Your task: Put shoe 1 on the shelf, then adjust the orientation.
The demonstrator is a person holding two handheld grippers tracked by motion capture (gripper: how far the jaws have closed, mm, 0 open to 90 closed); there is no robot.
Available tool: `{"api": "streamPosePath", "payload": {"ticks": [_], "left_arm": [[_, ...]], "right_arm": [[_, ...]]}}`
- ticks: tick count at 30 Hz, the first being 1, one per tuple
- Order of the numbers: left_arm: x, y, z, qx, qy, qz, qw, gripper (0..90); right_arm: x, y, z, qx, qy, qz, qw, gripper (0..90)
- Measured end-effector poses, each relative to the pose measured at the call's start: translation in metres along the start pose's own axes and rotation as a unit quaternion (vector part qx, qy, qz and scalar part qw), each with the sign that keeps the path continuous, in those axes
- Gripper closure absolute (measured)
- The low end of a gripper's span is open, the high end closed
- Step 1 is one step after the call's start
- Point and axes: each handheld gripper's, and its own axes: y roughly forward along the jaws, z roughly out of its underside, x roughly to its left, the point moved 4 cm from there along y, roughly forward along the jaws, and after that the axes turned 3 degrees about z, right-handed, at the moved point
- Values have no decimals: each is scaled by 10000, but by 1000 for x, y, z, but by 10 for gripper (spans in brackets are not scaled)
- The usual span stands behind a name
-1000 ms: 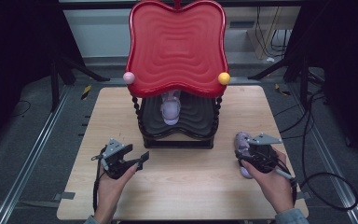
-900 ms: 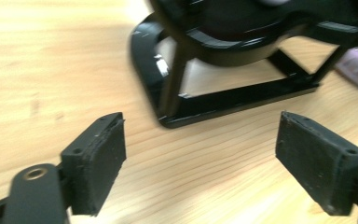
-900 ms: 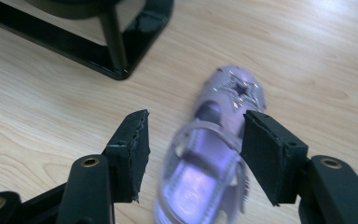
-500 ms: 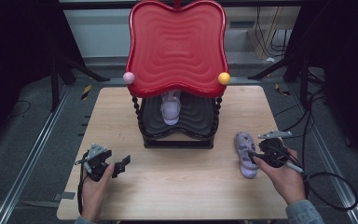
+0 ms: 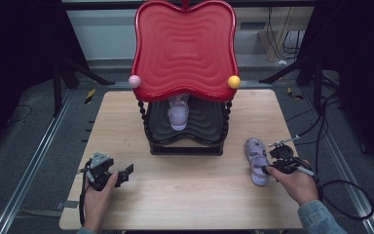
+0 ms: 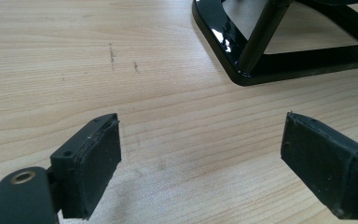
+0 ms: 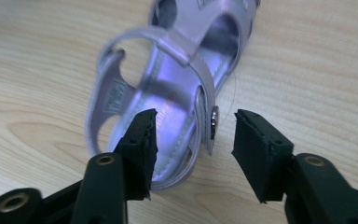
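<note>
A wooden desk [image 5: 195,195] carries a two-tier stand [image 5: 185,122] near its far edge: a glossy red wavy top tray [image 5: 185,48] over a black lower tray [image 5: 202,126], joined by twisted black posts. A pink ball [image 5: 134,81] and a yellow ball [image 5: 233,81] sit at the red tray's front corners. One lilac sandal [image 5: 178,111] lies on the black tray, partly hidden under the red one.

A second lilac sandal [image 5: 255,161] lies flat on the desk near the right edge, just in front of the stand's right corner. The right gripper [image 5: 271,165] sits beside it, fingers parted; in the right gripper view the fingers [image 7: 140,149] straddle the sandal's [image 7: 168,98] heel side by the strap buckle, not clamped on it.

The left gripper [image 5: 121,174] is held low near the desk's front-left corner, fingers [image 6: 93,163] spread wide over bare wood, with the stand's black base [image 6: 279,60] ahead of them.
</note>
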Motion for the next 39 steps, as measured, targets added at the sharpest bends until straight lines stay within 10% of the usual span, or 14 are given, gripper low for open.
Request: {"api": "streamPosePath", "payload": {"ticks": [12,23,33,39], "left_arm": [[0,1,0,-9,4,-14,10000,119],[1,2,1,-13,20,-85,10000,120],[7,0,2,-48,-39,-225,9997,120],[9,-1,3,-54,-84,-248,9996,119]], "right_arm": [[-8,16,-2,433,-123,-102,9989,788],[17,-24,14,153,-893,-473,9948,831],[108,-23,-24,-354,-2305,-1173,9653,828],[125,4,-38,-137,-2650,-1219,9564,827]]}}
